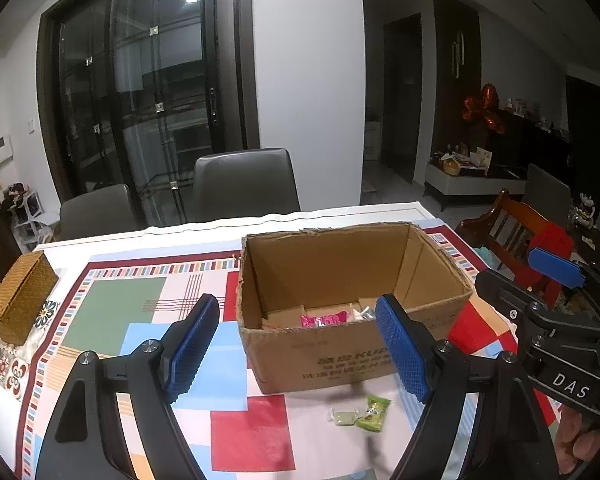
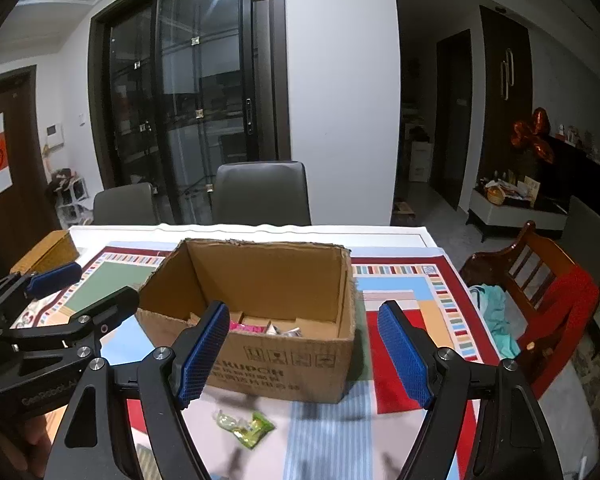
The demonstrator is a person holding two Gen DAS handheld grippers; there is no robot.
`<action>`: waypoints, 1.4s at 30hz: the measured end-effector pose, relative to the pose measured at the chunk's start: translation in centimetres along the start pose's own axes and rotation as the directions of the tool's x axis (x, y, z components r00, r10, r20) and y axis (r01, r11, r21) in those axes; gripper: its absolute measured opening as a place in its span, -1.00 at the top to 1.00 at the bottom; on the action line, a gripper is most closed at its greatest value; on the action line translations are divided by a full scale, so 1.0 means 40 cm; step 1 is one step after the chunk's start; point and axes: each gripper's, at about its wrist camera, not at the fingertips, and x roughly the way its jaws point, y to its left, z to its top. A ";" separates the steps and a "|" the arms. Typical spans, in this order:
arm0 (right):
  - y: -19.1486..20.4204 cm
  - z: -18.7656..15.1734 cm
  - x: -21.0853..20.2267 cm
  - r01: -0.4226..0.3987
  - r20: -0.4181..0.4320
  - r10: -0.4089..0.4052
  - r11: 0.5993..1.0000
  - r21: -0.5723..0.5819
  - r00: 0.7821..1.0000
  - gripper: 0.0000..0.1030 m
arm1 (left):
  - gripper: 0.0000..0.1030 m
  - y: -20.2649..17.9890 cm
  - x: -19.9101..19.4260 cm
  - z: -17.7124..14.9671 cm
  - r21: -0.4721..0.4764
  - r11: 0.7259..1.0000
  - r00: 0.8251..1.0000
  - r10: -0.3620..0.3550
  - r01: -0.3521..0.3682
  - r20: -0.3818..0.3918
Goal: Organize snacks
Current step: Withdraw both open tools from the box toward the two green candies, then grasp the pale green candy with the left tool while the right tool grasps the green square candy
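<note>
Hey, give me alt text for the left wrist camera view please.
The open left gripper hovers above a patterned tablecloth, facing an open cardboard box with snacks inside; two green candies lie before it.

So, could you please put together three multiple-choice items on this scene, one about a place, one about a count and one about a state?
1. Where do the loose candies lie?
A. on the cloth in front of the cardboard box
B. on the grey chair
C. on top of the wicker box

2. How many wrapped candies lie outside the box?
A. two
B. five
C. none

3. How do the two grippers stand?
A. both open and holding nothing
B. both shut on a candy
C. left shut, right open

Answers:
1 A: the green candy packet and the clear-wrapped candy rest on the tablecloth just before the cardboard box.
2 A: only those two show outside it.
3 A: the left gripper and the right gripper each show wide-spread blue pads with nothing between.
</note>
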 end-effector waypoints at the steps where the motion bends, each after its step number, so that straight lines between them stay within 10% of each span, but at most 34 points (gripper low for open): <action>1: -0.003 -0.003 -0.003 0.003 0.000 -0.003 1.000 0.001 1.000 -0.50 | -0.56 -0.003 -0.002 -0.003 0.001 1.000 1.000 -0.001 0.001 0.000; 42: -0.055 -0.219 0.088 0.035 -0.169 -0.028 0.998 0.042 0.985 -0.51 | -0.56 -0.058 0.123 -0.195 0.001 0.999 0.988 -0.034 0.035 -0.150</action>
